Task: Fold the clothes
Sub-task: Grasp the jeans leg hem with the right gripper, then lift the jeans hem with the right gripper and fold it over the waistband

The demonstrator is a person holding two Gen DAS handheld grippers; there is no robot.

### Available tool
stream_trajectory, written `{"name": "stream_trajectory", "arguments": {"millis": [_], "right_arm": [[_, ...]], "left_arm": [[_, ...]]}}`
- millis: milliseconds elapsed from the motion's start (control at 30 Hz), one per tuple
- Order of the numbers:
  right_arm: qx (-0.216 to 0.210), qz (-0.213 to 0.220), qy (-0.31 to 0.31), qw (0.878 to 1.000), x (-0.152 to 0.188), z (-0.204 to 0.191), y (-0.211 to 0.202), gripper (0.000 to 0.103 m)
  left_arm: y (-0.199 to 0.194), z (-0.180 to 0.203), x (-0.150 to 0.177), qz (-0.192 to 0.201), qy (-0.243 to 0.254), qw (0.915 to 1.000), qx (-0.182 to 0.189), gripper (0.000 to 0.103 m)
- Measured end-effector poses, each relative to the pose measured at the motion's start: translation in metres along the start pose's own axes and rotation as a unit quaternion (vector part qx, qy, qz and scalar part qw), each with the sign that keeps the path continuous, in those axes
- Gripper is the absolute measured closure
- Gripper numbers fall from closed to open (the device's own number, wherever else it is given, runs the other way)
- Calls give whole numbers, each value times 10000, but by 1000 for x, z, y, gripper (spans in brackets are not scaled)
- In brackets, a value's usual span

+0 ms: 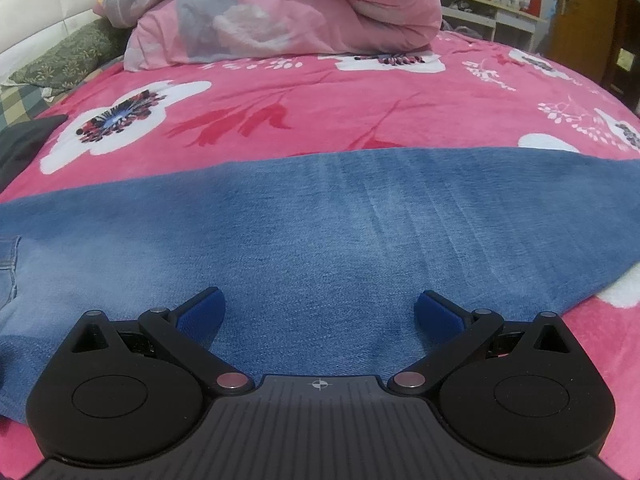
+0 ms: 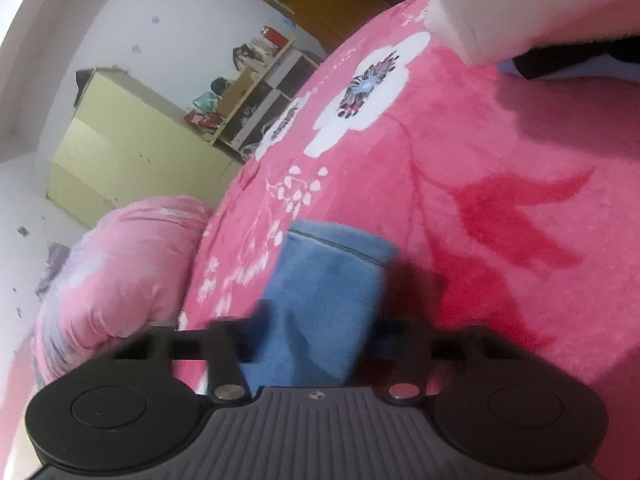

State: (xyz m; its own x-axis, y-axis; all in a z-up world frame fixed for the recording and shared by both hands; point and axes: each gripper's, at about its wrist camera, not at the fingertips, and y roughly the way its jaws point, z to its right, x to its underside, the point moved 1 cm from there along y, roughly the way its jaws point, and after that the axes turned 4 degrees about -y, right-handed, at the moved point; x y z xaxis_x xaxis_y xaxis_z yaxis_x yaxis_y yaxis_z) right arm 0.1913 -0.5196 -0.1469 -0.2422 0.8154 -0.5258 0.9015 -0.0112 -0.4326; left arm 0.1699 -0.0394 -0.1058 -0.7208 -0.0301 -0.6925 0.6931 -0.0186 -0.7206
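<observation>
Blue jeans point(image 1: 320, 220) lie spread flat across the pink flowered blanket point(image 1: 320, 100). My left gripper point(image 1: 320, 312) hovers low over the denim, its blue-padded fingers wide open with nothing between them. In the right wrist view, which is rolled and blurred, the hemmed end of a jeans leg point(image 2: 332, 264) rises off the blanket point(image 2: 480, 140). It fills the gap between the fingers of my right gripper point(image 2: 316, 340), which look pressed against the cloth on both sides.
A rolled pink quilt point(image 1: 280, 12) lies at the far side of the bed. A green pillow point(image 1: 68, 56) and a dark garment point(image 1: 24, 140) are at the left edge. Shelves point(image 1: 492, 4) and a pale cabinet point(image 2: 132, 140) stand beyond. A pale sleeve point(image 2: 500, 8) shows at top right.
</observation>
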Motion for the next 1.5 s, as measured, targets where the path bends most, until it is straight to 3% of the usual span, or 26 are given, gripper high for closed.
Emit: {"name": "stream_trajectory", "arguments": {"millis": [100,233,367,467,633,967,1067,1267,1500], "right_arm": [[-201,19,58,9998,0,-2,-7,91],[-516,51,32,9986,0,-15,-20,93],[-917,81,-417,9949,-3,-63,-43,93],[-1306,94,-692,9890,-3,-106,-62,93],[-1930,-74,-847,9775,5,-181,-81,93],[-2946,-724,-1027,9473,59,-314,-107,93],[-3096,-955,-966,9411,80,-345,-107,93],[-3345,-1402,-1147,9248,133,-402,-108,93],[-3688,-2224,-1449,8908,232,-462,-88,93]], "left_arm": [[-1,-2,-1,-25,32,10000,52,0],[-11,-12,-6,-50,35,9998,168,0],[-18,-34,-14,43,-221,9997,106,0],[-4,-48,-14,-247,-386,9989,117,0],[1,-48,-4,-23,-73,9999,149,0],[-1,-57,0,53,34,9988,480,0],[-7,-71,-5,-47,-142,9969,768,0],[-63,-174,-11,40,-1568,9794,1269,0],[-140,-343,9,570,-2726,9576,736,0]]}}
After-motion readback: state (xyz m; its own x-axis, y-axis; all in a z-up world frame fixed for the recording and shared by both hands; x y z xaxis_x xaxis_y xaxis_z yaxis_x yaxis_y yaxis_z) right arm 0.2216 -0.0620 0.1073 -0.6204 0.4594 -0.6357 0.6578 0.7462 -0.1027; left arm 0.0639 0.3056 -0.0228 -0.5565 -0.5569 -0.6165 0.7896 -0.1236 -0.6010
